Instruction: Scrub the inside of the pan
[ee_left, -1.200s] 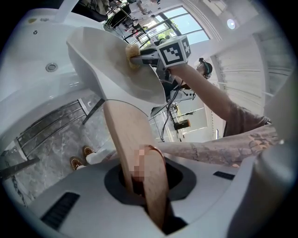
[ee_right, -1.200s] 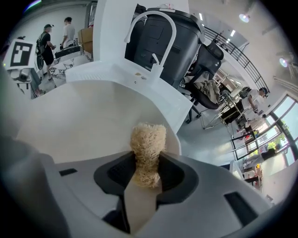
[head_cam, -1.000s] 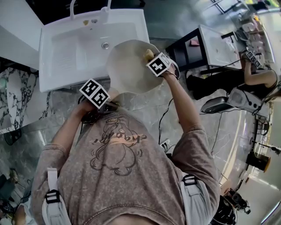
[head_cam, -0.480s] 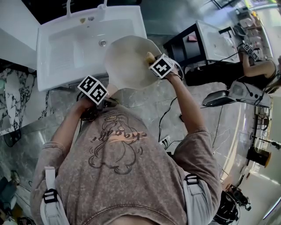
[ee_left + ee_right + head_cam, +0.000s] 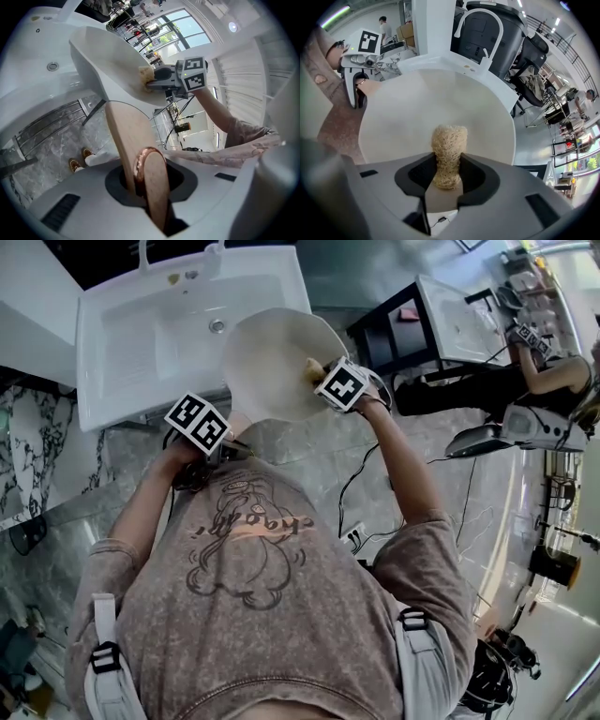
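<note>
Pan [image 5: 267,357] and scrubber [image 5: 449,145] are meeting in the air over the front right corner of the white sink [image 5: 131,352], right in front of the person doing the job. The left gripper [image 5: 146,185] is holding the pan by its pale wooden handle [image 5: 124,131], fingers clamping tight on the very end of it, where a copper ring [image 5: 137,166] is circling the wood. The pan is hanging tilted, its cream inside facing back toward the person and the other tool.

The right gripper [image 5: 449,180] is reaching in from the opposite side, its fingers pinching the straw-coloured scrubber (a wiry wad of coarse fibres, by the look of it), which is poking out well ahead of them. Its tip is lying against the pan's inner surface, near the right-hand rim when seen from above; as far as I can tell, it is touching.

Behind the pan, a curved white tap [image 5: 480,26] is standing at the far edge of the sink, and the drain [image 5: 217,325] is showing in the basin. Grey marbled floor [image 5: 309,460] is spreading out below. Off to the right, well apart from all this, another person [image 5: 553,381] is sitting near a second white sink unit [image 5: 459,320].
</note>
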Demonstrator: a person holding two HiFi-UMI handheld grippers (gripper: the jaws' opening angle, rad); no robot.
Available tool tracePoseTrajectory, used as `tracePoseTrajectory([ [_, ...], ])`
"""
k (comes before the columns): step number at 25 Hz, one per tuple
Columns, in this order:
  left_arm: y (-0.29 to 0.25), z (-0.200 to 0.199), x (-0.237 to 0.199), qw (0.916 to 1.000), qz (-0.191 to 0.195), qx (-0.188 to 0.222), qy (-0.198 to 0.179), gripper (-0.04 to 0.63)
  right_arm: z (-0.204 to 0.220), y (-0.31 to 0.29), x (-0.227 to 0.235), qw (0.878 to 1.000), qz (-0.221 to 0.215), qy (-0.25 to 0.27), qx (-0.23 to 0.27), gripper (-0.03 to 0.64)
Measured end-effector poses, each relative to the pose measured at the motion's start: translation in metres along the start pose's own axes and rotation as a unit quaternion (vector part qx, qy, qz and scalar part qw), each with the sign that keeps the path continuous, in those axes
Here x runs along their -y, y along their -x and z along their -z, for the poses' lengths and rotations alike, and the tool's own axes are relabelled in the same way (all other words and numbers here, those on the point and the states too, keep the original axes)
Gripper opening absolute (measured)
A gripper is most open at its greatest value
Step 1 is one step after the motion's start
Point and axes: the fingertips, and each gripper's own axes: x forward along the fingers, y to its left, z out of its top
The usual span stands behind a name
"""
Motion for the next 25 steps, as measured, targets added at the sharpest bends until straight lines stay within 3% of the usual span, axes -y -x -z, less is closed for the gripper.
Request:
tracePoseTrajectory([
  [8, -0.003, -0.002, 0.003, 1.0, 0.001, 0.0, 0.003, 0.063, -0.001, 0.002, -0.051, 0.997, -0.071, 0.024, 0.002, 0.155],
  [20, -0.003, -0.001, 0.002, 1.0, 0.002, -0.001, 0.003, 0.063, -0.047, -0.006, -0.1, 0.985, -0.13, 0.103, 0.035, 0.155],
  [25, -0.003, -0.002, 0.002, 1.0, 0.003, 0.0, 0.003, 0.063, -0.063, -0.014, -0.109, 0.982, -0.147, 0.113, 0.043, 0.155],
])
